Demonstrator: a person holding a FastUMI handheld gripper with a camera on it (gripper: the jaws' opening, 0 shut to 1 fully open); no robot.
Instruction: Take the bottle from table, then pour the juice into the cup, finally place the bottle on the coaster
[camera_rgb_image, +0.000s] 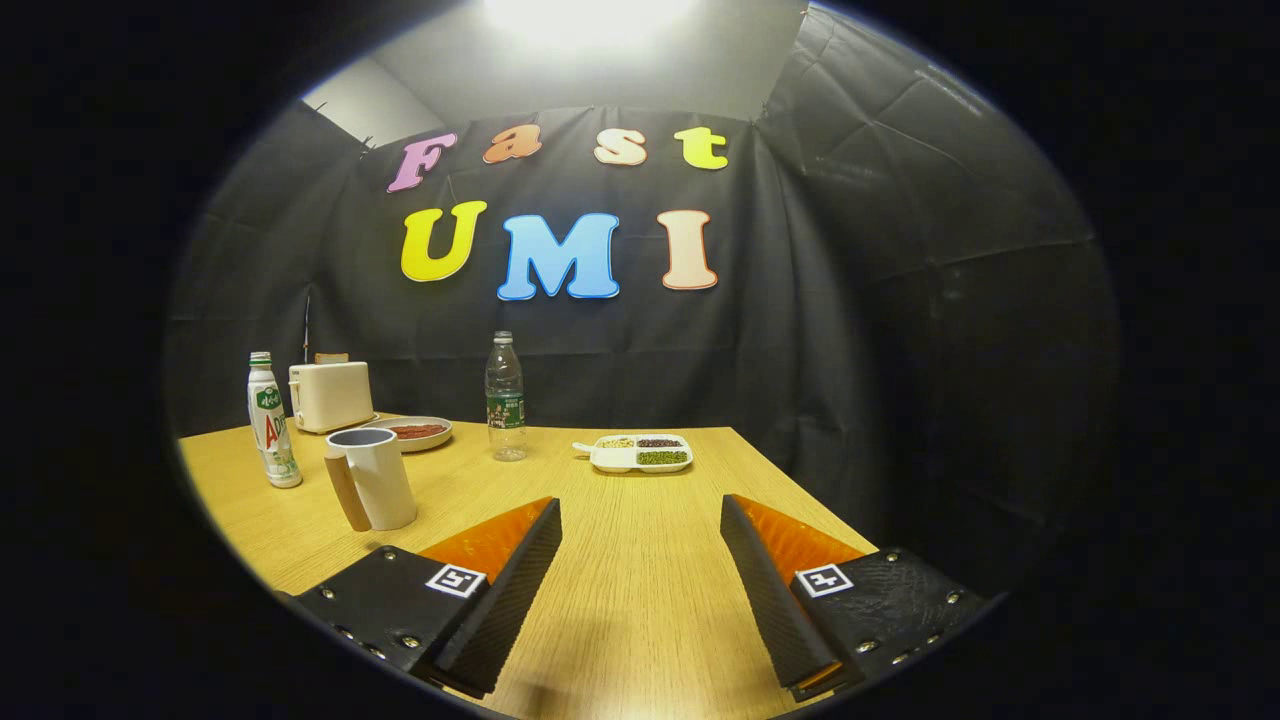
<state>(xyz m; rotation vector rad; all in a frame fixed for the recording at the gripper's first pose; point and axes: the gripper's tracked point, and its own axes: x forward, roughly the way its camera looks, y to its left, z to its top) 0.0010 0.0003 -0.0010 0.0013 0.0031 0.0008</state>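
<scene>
Nothing of the task is done yet: the jaws (640, 520) stand released, wide apart over bare bench (640, 600), grasping nothing. The juice bottle (272, 420), white with a green and red label and capped, stands upright far left, just behind and left of the cup (372, 478). No coaster identifiable; a clear water bottle (505, 397) stands farther back, centre.
</scene>
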